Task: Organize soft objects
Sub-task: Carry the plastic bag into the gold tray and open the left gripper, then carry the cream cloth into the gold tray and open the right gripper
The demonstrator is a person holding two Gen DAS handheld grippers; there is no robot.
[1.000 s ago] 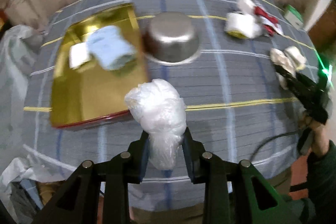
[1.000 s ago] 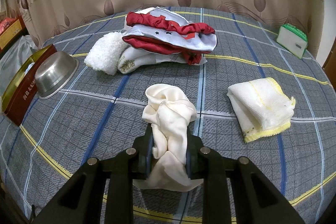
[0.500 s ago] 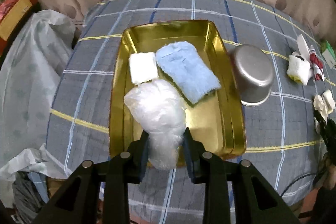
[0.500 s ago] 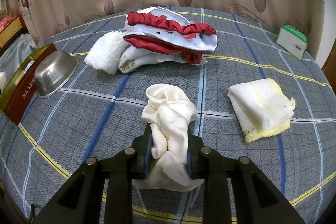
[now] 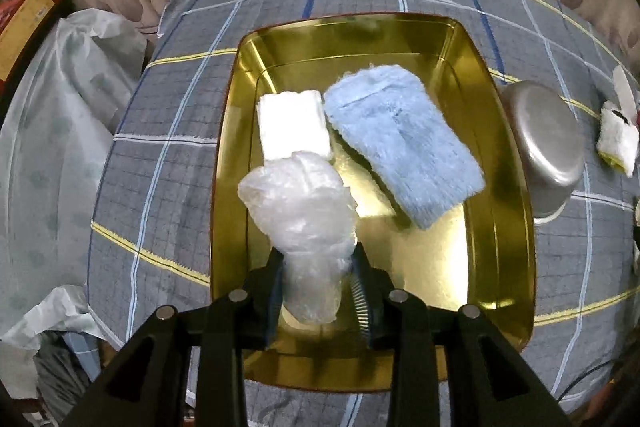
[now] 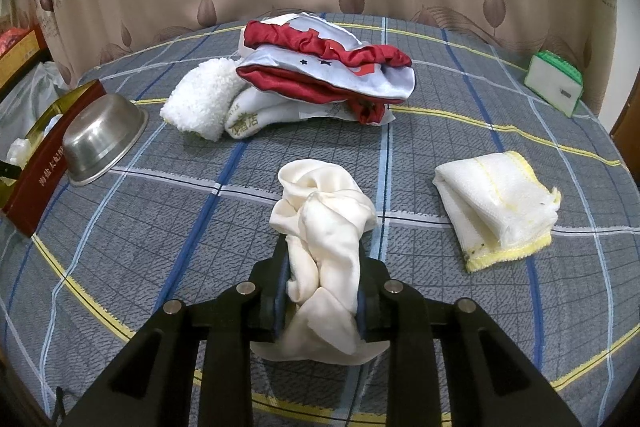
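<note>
Two grippers, each with a soft item between its jaws.

Left gripper [image 5: 318,279]: crumpled clear plastic bag [image 5: 302,211] between the jaws, which are opening; the ribbed right pad shows a gap beside the bag. A second ago this view looked across the bed with the bag short of the tray's near edge; now it looks steeply down into the gold tray [image 5: 496,267], the bag over its near left part.

Right gripper [image 6: 322,287]: jaws pinching a cream cloth [image 6: 324,223] above the checked bedcover [image 6: 160,247]; view unchanged from a second ago.

Left view only: tray interior, holding a white folded pad [image 5: 292,125] and a blue fluffy cloth [image 5: 404,143] side by side toward the far half.

Right view only: red-and-white fabric heap [image 6: 324,67] and white fleecy cloth [image 6: 200,99] toward the far edge, yellow-edged towel [image 6: 496,207] to the right, green-and-white box [image 6: 554,87] at the far right corner.

Both views: steel bowl [image 5: 546,143], upturned, just beside the tray's right side.
</note>
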